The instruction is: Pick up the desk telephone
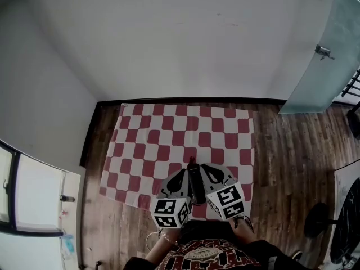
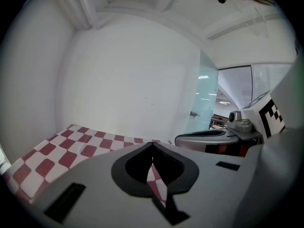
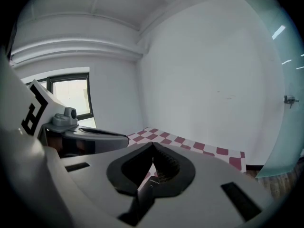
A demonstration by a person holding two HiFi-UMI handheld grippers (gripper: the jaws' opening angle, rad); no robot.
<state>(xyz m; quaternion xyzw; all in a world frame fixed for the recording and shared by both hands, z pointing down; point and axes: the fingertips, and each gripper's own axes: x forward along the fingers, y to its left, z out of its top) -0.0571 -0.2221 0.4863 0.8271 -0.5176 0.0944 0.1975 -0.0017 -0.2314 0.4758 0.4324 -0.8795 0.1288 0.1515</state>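
Note:
No desk telephone shows in any view. A red and white checkered cloth (image 1: 185,134) lies flat on the wooden floor with nothing on it. My left gripper (image 1: 183,173) and right gripper (image 1: 203,167) hover side by side over the cloth's near edge, tips pointing toward the wall. In the left gripper view my left gripper (image 2: 152,144) has its jaw tips touching and nothing between them, with the cloth (image 2: 71,146) beyond. The right gripper (image 3: 153,145) in its own view is shut and holds nothing.
A white wall (image 1: 185,44) rises just behind the cloth. A frosted glass door (image 1: 320,55) stands at the right and a window (image 1: 34,196) at the left. Wooden floor (image 1: 292,151) surrounds the cloth. A black round base (image 1: 320,221) sits at the lower right.

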